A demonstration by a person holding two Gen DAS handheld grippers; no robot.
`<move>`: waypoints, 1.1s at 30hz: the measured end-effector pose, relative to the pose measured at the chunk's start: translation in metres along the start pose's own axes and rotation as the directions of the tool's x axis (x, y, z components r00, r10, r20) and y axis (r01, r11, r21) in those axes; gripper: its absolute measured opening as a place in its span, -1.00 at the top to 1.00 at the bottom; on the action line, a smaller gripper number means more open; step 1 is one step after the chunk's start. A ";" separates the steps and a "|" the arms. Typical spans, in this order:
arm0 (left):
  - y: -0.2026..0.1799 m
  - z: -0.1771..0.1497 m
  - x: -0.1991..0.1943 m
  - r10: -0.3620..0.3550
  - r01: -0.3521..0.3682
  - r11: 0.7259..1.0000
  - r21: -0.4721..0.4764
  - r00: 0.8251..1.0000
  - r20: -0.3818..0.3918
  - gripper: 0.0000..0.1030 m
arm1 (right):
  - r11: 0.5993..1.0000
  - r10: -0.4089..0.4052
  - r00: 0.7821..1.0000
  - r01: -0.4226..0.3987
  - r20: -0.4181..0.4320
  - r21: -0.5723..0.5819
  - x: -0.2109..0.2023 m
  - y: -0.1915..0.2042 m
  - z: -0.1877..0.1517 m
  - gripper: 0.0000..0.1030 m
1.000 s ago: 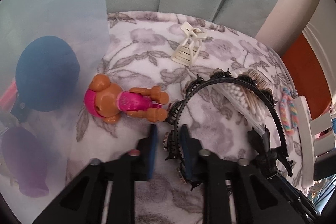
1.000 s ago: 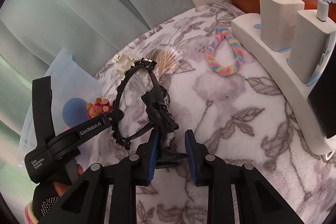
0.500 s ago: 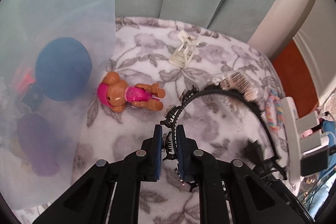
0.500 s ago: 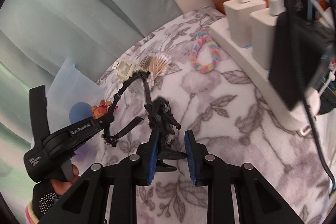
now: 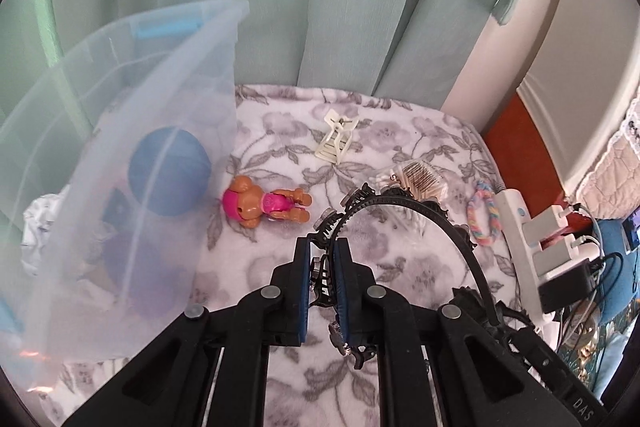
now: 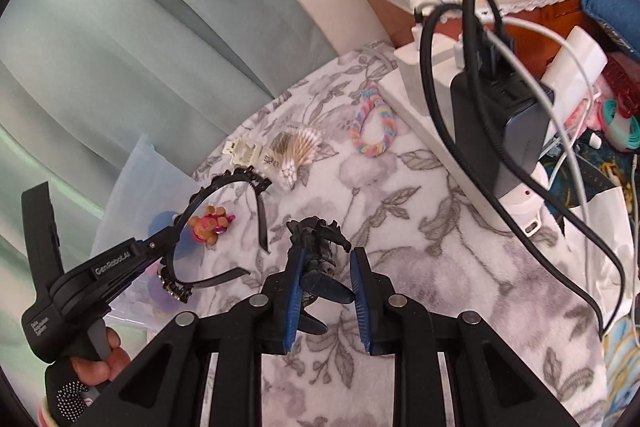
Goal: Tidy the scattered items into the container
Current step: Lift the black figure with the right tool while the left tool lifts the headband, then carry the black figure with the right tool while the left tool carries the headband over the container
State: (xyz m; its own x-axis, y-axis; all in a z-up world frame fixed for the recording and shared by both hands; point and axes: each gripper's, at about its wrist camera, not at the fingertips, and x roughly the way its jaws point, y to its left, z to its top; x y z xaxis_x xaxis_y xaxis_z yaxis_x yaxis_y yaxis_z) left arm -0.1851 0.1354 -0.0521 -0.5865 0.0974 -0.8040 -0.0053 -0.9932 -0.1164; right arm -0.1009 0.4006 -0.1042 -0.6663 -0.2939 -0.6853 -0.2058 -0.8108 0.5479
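A translucent container (image 5: pixel 120 155) stands at the left edge of the floral blanket (image 5: pixel 400 267). The left claw (image 5: pixel 323 269) is clamped on a black studded headband (image 5: pixel 420 207), lifted above the blanket; the right claw (image 6: pixel 325 269) pinches a black hair clip (image 6: pixel 316 247), a pink toy pup (image 5: pixel 264 205) lying beside the container.

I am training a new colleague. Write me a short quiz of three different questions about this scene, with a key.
1. True or false: the left hand-held gripper is shut on the black headband.
2. What does the right hand-held gripper hold? A) rainbow bracelet B) black hair clip C) toy puppy
3. Fill in: the toy puppy lies on the floral ____, beside the clear container.

Key: 1 true. 2 B, the black hair clip. 3 blanket.
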 end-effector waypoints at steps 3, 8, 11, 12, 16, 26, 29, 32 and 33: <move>0.000 0.000 -0.013 0.001 -0.001 1.000 0.005 1.000 0.020 0.78 | 1.000 0.008 1.000 -0.008 0.028 -0.002 -0.013 0.004 0.001 0.51; 0.001 0.001 -0.036 0.000 -0.001 1.000 0.017 0.998 0.056 0.78 | 1.000 0.020 0.996 -0.020 0.082 -0.008 -0.034 0.014 0.007 0.51; 0.002 0.002 -0.051 -0.002 0.000 1.000 0.025 0.997 0.082 0.78 | 0.999 0.031 0.993 -0.030 0.114 -0.014 -0.046 0.023 0.009 0.51; 0.002 0.002 -0.056 -0.003 0.001 1.000 0.028 0.996 0.091 0.78 | 0.999 0.036 0.991 -0.034 0.126 -0.020 -0.050 0.027 0.010 0.51; 0.004 0.003 -0.074 -0.013 0.009 0.999 0.033 0.992 0.122 0.78 | 0.998 0.060 0.984 -0.054 0.170 -0.043 -0.069 0.045 0.014 0.51; 0.018 0.017 -0.133 -0.044 0.040 0.999 0.022 0.970 0.241 0.78 | 0.985 0.147 0.948 -0.117 0.281 -0.124 -0.116 0.103 0.031 0.51; 0.027 0.020 -0.153 -0.050 0.049 0.999 0.011 0.957 0.285 0.78 | 0.978 0.173 0.935 -0.126 0.310 -0.163 -0.132 0.123 0.035 0.51; 0.038 0.023 -0.171 -0.050 0.053 0.999 -0.002 0.945 0.324 0.77 | 0.970 0.206 0.919 -0.147 0.337 -0.192 -0.144 0.143 0.038 0.51; 0.041 0.025 -0.176 -0.047 0.052 0.999 -0.007 0.941 0.335 0.77 | 0.968 0.214 0.914 -0.151 0.345 -0.201 -0.147 0.149 0.039 0.51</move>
State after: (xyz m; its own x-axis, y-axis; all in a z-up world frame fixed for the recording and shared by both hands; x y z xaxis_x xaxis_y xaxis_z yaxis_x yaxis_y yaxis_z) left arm -0.1019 0.0764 0.0991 -0.8232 0.1164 -0.5557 -0.0301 -0.9863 -0.1620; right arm -0.0616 0.3425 0.0969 -0.9004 -0.2672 -0.3432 0.0451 -0.8421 0.5374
